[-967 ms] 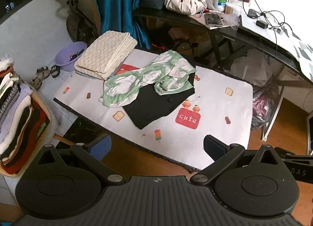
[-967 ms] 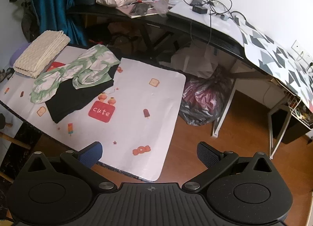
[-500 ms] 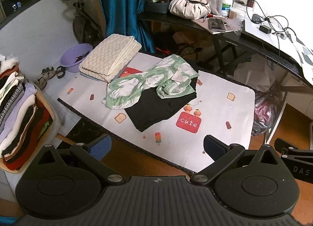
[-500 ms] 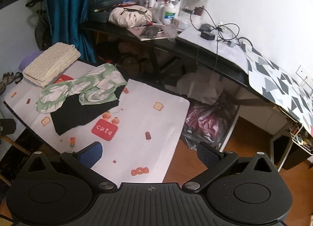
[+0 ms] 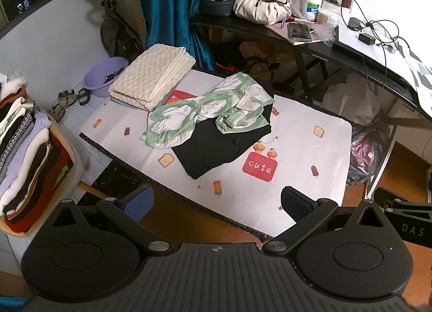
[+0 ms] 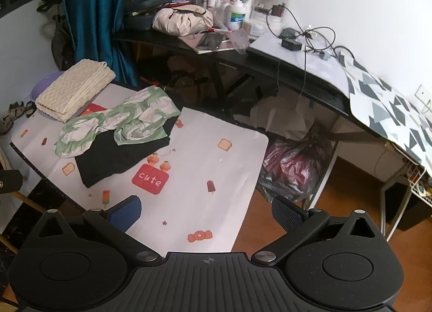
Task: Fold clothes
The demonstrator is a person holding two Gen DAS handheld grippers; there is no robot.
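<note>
- Our left gripper point(image 5: 214, 202) hangs above the near edge of the tabletop point(image 5: 310, 144), jaws spread wide with nothing between them.
- Our right gripper point(image 6: 206, 210) hangs over the near right part of the tabletop, jaws likewise wide apart and empty.
- Farther out, the green-and-white garment point(image 5: 208, 109) lies crumpled on top of the black garment point(image 5: 216, 147), both at the middle of the printed white cover and well apart from either gripper.
- Beyond them, a cream folded blanket point(image 5: 152, 75) sits at the far left corner, its edge close to the green-and-white garment. Off the tabletop to the left, a basket of folded clothes point(image 5: 24, 147) stands on the floor.
- We judge that we are at the approach step: nothing is grasped and no fold is begun. The next move calls for bringing both grippers down and forward to the crumpled top piece, taking it at two edges and lifting it clear of the black one to spread it flat.
- Against the earlier frames, both cameras now sit higher and farther back: more of the cluttered desk point(image 6: 270, 66) shows and the garments look smaller, while the clothes lie as they did.
</note>
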